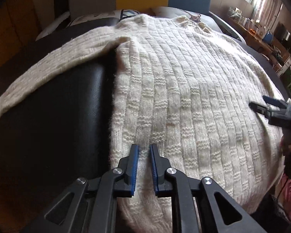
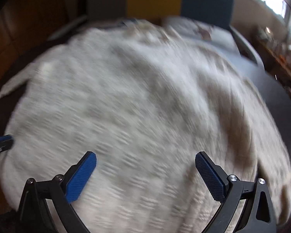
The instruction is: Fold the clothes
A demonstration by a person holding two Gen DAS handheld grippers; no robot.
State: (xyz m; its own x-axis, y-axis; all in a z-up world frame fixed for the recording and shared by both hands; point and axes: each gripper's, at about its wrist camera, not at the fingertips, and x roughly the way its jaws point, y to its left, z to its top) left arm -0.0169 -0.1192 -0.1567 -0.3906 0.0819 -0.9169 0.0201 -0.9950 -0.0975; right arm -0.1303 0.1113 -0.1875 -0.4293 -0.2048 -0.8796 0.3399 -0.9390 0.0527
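The sweater (image 1: 184, 97) lies spread flat, collar at the far end, over a dark surface (image 1: 58, 126) that shows bare on the left. One sleeve (image 1: 48, 73) extends out to the left, away from the body panel; no fold across the body is visible, so the task is judged to be at an early stage, with the sleeves and body yet to be folded. The left gripper (image 1: 144, 149) is at the near hem, toward the left edge of the sweater. Its jaws stand a narrow gap apart, with knit visible between the pads, but the pads do not appear to press on it, so nothing is held. The right gripper (image 2: 145, 161) hovers over the near right part of the sweater with its jaws wide apart and nothing between them. The left wrist view is sharp: it shows the knit pattern, the extended left sleeve, the collar, and the right gripper entering from the right edge. The right wrist view is blurred, so fabric detail is lost, but it shows the right edge of the sweater and a brownish shadowed crease (image 2: 240, 128) there, which the left view does not show clearly. The right sleeve's position cannot be told.
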